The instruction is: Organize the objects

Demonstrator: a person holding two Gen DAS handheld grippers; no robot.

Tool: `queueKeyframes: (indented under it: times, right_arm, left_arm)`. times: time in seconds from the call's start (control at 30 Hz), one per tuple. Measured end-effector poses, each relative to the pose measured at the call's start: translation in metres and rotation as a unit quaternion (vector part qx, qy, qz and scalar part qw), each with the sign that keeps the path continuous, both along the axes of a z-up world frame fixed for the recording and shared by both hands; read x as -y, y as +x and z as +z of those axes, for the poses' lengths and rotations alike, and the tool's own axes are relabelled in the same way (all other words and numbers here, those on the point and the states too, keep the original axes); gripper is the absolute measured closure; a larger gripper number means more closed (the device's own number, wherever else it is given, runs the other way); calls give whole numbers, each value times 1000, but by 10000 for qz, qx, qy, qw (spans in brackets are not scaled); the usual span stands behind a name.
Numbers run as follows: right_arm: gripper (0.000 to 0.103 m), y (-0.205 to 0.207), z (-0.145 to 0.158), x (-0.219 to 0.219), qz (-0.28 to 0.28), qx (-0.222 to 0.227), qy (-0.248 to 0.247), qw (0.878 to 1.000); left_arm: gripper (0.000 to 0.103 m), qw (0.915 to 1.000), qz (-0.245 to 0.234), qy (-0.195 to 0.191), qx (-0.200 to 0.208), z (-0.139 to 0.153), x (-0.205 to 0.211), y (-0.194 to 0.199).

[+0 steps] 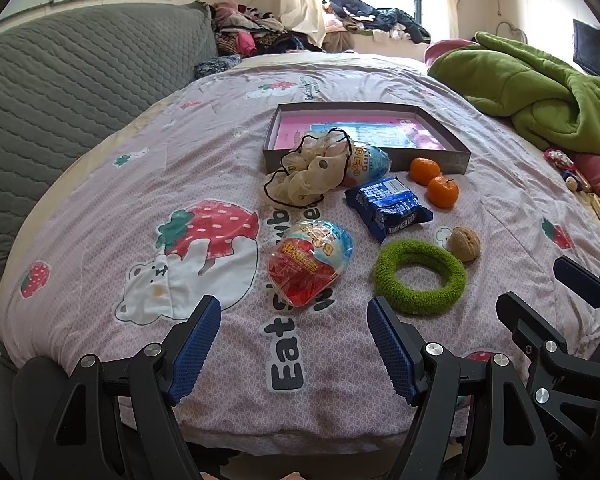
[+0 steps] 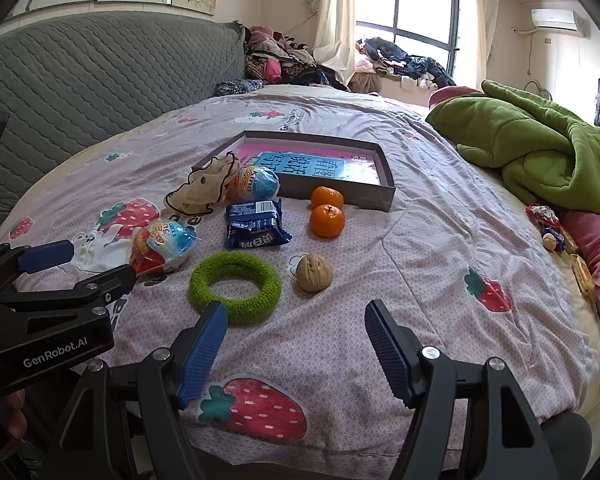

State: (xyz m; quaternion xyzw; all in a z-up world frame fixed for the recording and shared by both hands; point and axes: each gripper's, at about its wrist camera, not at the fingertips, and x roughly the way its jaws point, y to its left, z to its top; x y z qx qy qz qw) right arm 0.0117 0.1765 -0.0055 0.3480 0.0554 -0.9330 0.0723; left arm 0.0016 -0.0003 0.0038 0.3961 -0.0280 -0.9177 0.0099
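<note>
Hiding the tray (image 1: 440,157) front – cream pouch (image 1: 306,174), egg snack (image 1: 370,164) half-covered

The cardboard box (image 1: 366,156) looks matt grey, and just in front of it lie two oranges (image 1: 434,181) with dimpled, slightly shiny skin, a glossy blue foil packet (image 1: 388,207) and a thin, gauzy cloth scrunchie (image 1: 308,172). Nearer than the box, the green ring (image 1: 419,277) is fuzzy knitted yarn, the walnut (image 1: 465,243) has a rough, wrinkled shell, and the egg-shaped packet (image 1: 310,265) is crinkly shiny plastic. All rest on a soft matt printed cotton quilt (image 1: 140,184).
</note>
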Motion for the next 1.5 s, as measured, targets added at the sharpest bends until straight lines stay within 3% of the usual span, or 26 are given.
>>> queueKeyframes:
  times: [1.5]
  right_arm:
    - [32, -6, -9, -2, -26, 124, -28, 9999]
  left_arm:
    - [26, 9997, 39, 26, 221, -14, 4, -8]
